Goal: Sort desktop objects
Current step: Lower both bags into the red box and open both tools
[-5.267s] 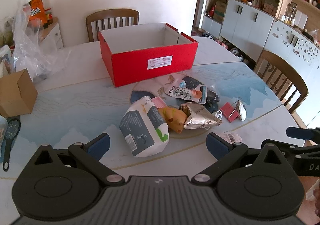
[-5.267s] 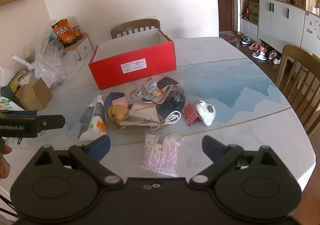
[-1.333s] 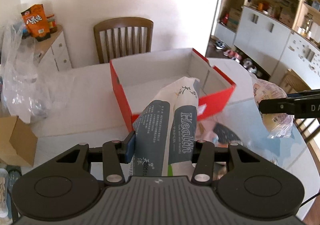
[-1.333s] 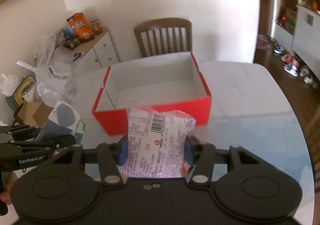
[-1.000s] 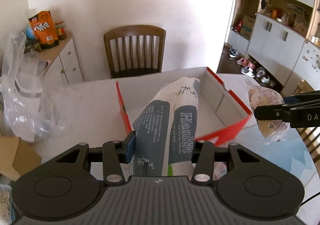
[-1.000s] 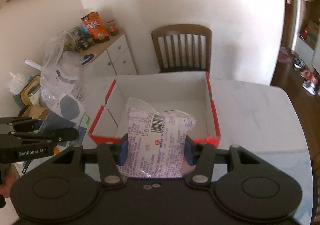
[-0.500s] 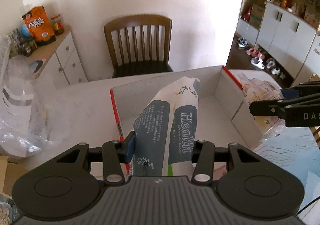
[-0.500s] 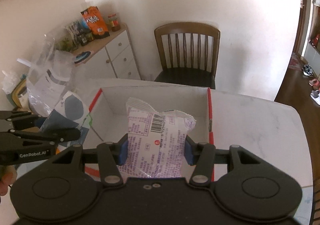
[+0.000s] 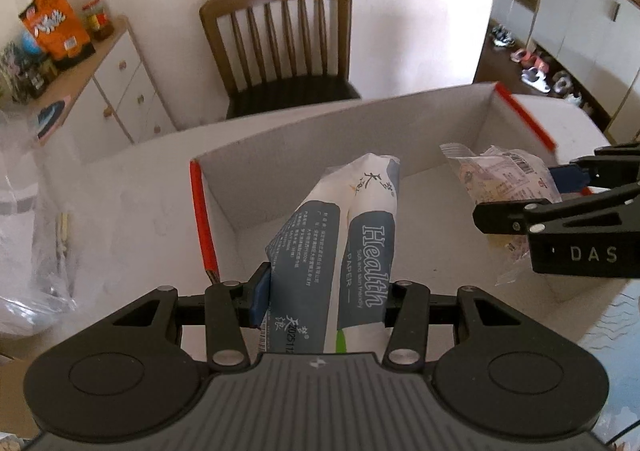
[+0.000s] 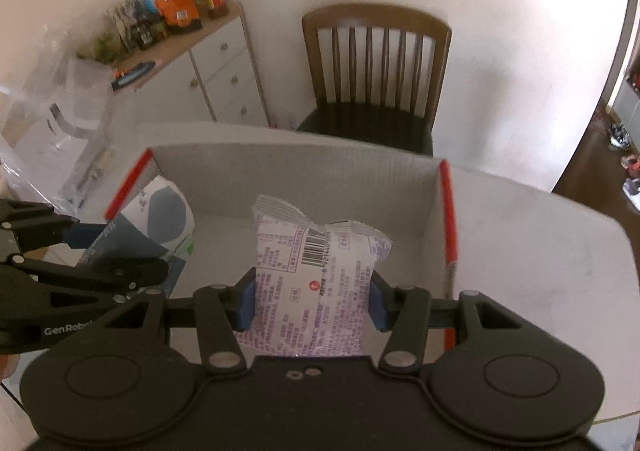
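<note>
Risk: both packs over red box [image 10: 447, 211] at once. Left gripper [image 9: 324, 297] clamped on tissue pack [image 9: 348, 243], right gripper [image 10: 312, 303] clamped on snack bag [image 10: 316, 271]. Grippers close, probably could bump; early release may catch box wall.

Tissue pack [image 9: 352, 247], grey-white, upright at 6 o'clock over red box [image 9: 204, 211]; purple snack packet [image 10: 316, 283] upright, 3 o'clock side.
</note>
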